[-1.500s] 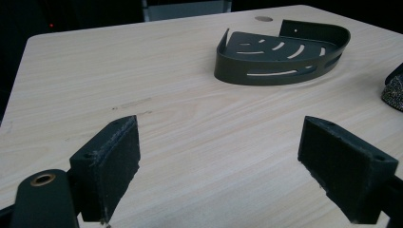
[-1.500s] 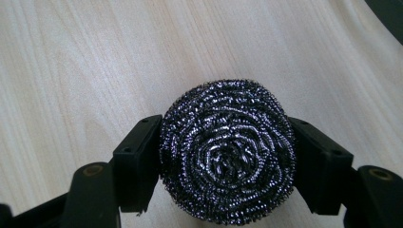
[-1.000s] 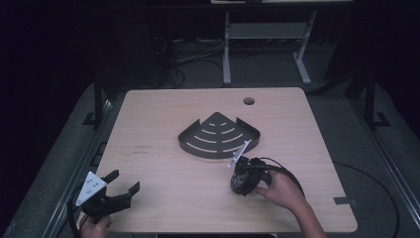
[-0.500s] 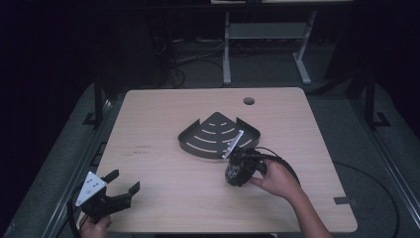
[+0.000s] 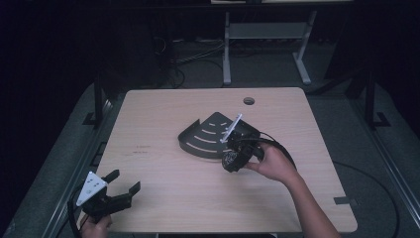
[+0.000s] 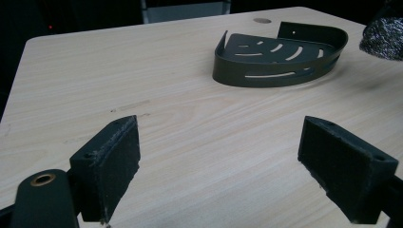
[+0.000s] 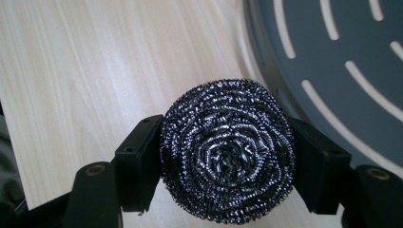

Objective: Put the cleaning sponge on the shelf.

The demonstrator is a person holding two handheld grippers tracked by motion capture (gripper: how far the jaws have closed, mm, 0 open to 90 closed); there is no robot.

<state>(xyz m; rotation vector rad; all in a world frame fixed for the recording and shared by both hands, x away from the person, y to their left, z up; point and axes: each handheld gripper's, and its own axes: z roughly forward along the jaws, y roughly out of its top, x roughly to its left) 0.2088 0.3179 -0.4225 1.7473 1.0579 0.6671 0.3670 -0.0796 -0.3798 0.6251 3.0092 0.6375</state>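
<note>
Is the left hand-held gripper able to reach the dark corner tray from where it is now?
Probably yes. The left hand-held gripper is open and holds nothing, and bare table lies between it and the tray. The right hand-held gripper with its steel scourer is at the tray's far side.

Corner rack (image 5: 208, 136) sits mid-counter (image 5: 163, 114); right claw (image 5: 232, 159) — gripping the scourer (image 7: 227, 149) — just beside its right edge; left claw (image 5: 116, 186) at the near-left corner.

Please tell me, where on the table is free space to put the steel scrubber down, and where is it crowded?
Bare wood lies between the slotted corner tray and the left gripper, and along the far edge beside the cable hole. It is crowded at the tray's right side, where the right gripper holds the steel scrubber.
</note>
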